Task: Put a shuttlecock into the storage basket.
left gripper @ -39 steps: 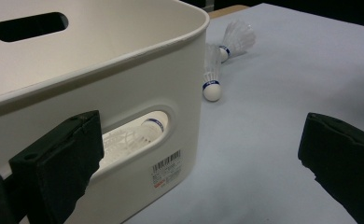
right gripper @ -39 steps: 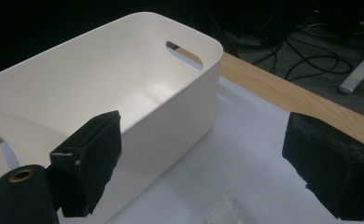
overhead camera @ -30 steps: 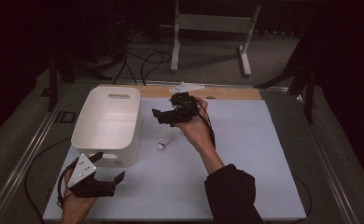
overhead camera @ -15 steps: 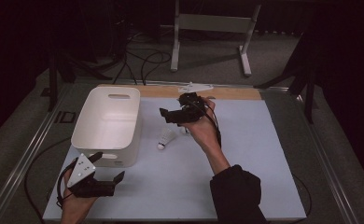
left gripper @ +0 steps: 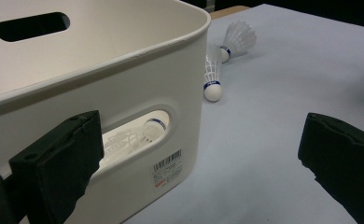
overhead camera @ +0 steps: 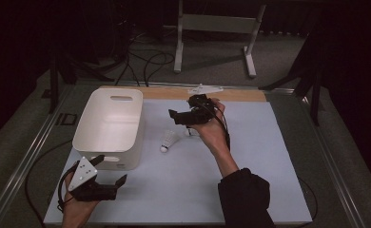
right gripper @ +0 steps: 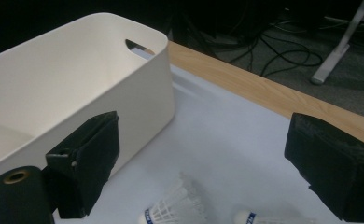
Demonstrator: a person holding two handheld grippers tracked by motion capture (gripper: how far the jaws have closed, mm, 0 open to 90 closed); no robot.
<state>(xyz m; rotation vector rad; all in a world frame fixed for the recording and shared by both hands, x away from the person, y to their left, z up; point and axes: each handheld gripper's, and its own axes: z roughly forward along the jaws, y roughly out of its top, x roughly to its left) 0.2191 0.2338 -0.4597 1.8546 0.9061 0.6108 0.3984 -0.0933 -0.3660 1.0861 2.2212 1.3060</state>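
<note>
I'm working over a desk (overhead camera: 250,190) covered with a pale blue-grey sheet, with a strip of bare wood along its far edge. The room around it is dark; beyond the desk I see grey floor, loose black cables (overhead camera: 141,61) and the white legs of a metal stand (overhead camera: 212,28).

A white bin (overhead camera: 108,126) with handle slots sits on the left part of the sheet. Through the slot in its near wall, my left gripper view shows one shuttlecock inside (left gripper: 138,137).

Two more shuttlecocks lie on the sheet just right of the bin. The nearer shuttlecock (overhead camera: 167,140) points its cork toward me; the second shuttlecock (overhead camera: 191,131) lies just beyond it, under my right hand.

My right gripper (overhead camera: 180,117) hovers above those two, tilted toward the bin, its jaws wide apart and holding nothing; in its own view both shuttlecocks lie at the bottom edge between the jaws.

My left gripper (overhead camera: 111,172) sits low at the bin's near corner, jaws also spread and empty, well apart from the loose shuttlecocks.
</note>
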